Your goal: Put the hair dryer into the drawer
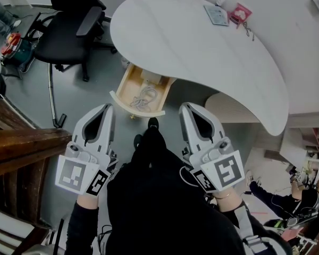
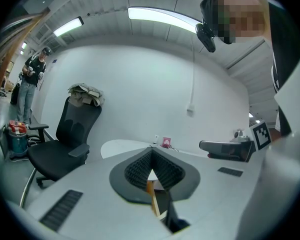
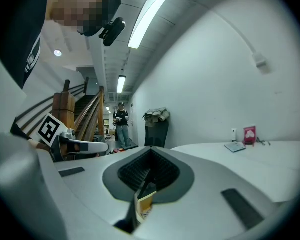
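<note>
Overview from the head camera, with both tools held side by side in front of the person's dark torso. The left gripper [image 1: 105, 108] has its jaws fully together and nothing between the pads; its own view shows the ribbed pads meeting at the tip. The right gripper [image 1: 185, 107] is likewise closed and empty, its tip level with that of the left. Each marker cube faces up toward the camera.

Just ahead of the two tips, and between them, the wooden drawer [image 1: 122, 85] stands pulled out from under the white table [image 1: 191, 47]. Inside it, at the end farthest from the grippers, lies a white object that appears to be the hair dryer [image 1: 151, 79], though its shape is too small to confirm. A loose pale cord [image 1: 143, 98] lies coiled in the half of the drawer nearer the tips. Neither gripper touches the drawer or its contents.

Beyond the drawer, on the far side of the tabletop, a grey booklet [image 1: 217, 15] and a pink box [image 1: 240, 12] lie beside each other. Ahead and outward of the left gripper stands a black office chair [image 1: 69, 31]; a wooden railing [image 1: 26, 139] runs along that gripper's outer flank. The person's shoes [image 1: 152, 124] show between the two tips.
</note>
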Tool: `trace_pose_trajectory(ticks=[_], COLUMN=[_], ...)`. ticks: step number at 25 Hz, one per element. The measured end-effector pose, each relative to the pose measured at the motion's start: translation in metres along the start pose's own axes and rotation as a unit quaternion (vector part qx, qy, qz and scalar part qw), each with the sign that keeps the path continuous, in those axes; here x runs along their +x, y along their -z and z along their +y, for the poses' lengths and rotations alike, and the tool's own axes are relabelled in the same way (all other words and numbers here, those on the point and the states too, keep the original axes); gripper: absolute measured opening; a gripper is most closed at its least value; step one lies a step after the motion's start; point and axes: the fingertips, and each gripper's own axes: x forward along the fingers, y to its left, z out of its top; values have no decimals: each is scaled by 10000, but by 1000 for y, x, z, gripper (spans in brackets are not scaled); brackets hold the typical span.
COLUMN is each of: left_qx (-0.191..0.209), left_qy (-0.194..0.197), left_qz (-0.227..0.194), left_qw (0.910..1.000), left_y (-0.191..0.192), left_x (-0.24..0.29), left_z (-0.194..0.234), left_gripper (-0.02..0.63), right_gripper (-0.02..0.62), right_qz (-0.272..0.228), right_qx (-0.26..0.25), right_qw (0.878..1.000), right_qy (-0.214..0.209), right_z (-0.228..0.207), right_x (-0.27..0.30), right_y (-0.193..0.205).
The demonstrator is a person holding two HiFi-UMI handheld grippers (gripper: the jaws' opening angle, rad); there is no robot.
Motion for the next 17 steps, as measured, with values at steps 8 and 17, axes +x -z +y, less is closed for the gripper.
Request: trace_pose_trajectory(ticks=[8, 17], left_qx=[70, 240], left_qy=[139, 326], left_qz=[-62, -142], left_qw=[9999, 9991], left_y=[-8, -19], left_x=[-13, -25], left_z=[-10, -19], left_gripper=[9, 9], right_gripper=[5, 5], right_qz=[-241, -197], right_qx=[8, -28], right_qw=[9996, 9998], right_qy=[-110, -70], right_z=[14, 23], right_x=[-11, -15], right_y=[-17, -17])
